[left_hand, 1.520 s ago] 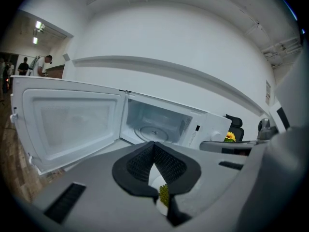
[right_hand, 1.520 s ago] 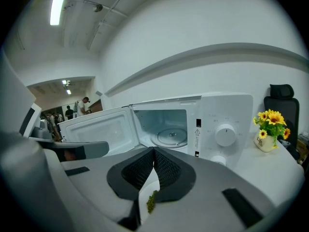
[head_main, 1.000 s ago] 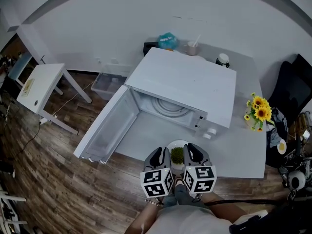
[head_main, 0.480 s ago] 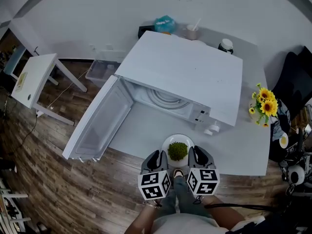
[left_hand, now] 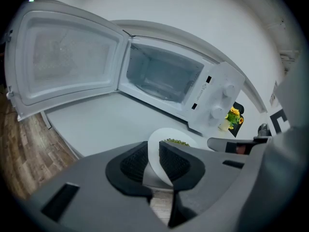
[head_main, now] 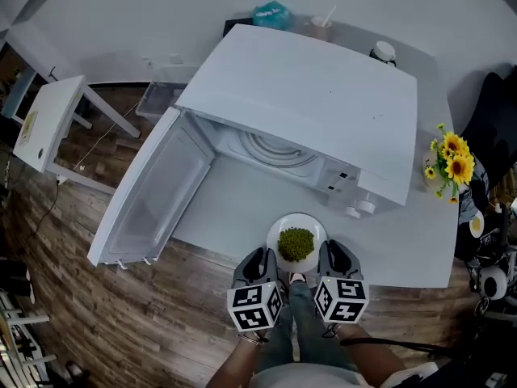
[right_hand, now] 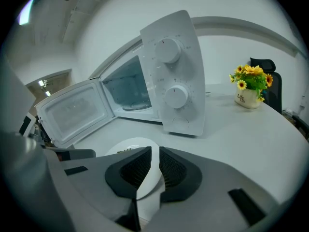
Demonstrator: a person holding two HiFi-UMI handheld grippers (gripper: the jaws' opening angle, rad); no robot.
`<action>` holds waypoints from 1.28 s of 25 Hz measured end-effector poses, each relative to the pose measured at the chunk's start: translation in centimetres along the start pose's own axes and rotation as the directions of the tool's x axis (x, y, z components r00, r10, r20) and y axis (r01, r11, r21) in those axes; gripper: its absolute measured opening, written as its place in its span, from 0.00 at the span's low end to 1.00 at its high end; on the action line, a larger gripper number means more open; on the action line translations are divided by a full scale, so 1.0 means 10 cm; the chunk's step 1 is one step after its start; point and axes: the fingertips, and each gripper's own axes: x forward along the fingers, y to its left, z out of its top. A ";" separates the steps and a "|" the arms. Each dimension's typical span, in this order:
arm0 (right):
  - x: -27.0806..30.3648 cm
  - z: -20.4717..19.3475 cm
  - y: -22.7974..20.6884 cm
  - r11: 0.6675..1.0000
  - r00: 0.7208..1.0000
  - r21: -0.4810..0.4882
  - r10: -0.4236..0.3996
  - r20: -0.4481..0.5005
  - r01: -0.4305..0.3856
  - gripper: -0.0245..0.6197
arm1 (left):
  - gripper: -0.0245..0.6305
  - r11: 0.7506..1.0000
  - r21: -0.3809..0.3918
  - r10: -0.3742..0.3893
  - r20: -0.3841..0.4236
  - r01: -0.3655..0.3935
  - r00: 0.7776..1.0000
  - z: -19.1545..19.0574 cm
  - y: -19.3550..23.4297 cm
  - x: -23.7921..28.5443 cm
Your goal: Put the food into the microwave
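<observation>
Plate (head_main: 276, 229) of green food (head_main: 296, 243) is being held at its near rim by both tools. Left tool (left_hand: 153, 159) is gripping the rim's left side, with the white edge pinched between its ribbed pads. Right tool (right_hand: 151, 170) is clamping the rim's right side in the same way. Plate is lying over the front edge of the worktop (head_main: 230, 208), outside the microwave (head_main: 307, 103) and just before its control panel. Whether it is resting on the worktop or hanging just above it cannot be told. Door (head_main: 149, 192) is standing wide open to the left, exposing the turntable (head_main: 271, 148) in the cavity. Sunflowers (head_main: 452, 156) are standing on the worktop to the microwave's right, well apart from the plate.
</observation>
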 end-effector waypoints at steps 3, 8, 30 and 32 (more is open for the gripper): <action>0.04 -0.09 -0.05 1.000 1.000 0.011 -0.009 -0.017 0.009 0.10 | 0.15 1.000 -0.006 0.006 -0.012 -0.006 1.000 -0.08 0.02 0.04; 0.12 -0.17 -0.11 0.999 1.000 0.028 -0.018 -0.026 0.019 0.10 | 0.15 1.000 -0.021 0.011 -0.014 -0.011 1.000 -0.13 0.05 0.12; 0.25 -0.22 -0.11 0.999 0.996 0.001 -0.049 -0.072 0.049 0.10 | 0.15 0.997 -0.081 0.008 -0.021 -0.009 1.000 -0.20 0.04 0.26; 0.25 -0.22 -0.11 0.999 0.996 0.001 -0.048 -0.070 0.048 0.10 | 0.15 0.996 -0.086 0.005 -0.017 -0.006 1.000 -0.20 0.05 0.25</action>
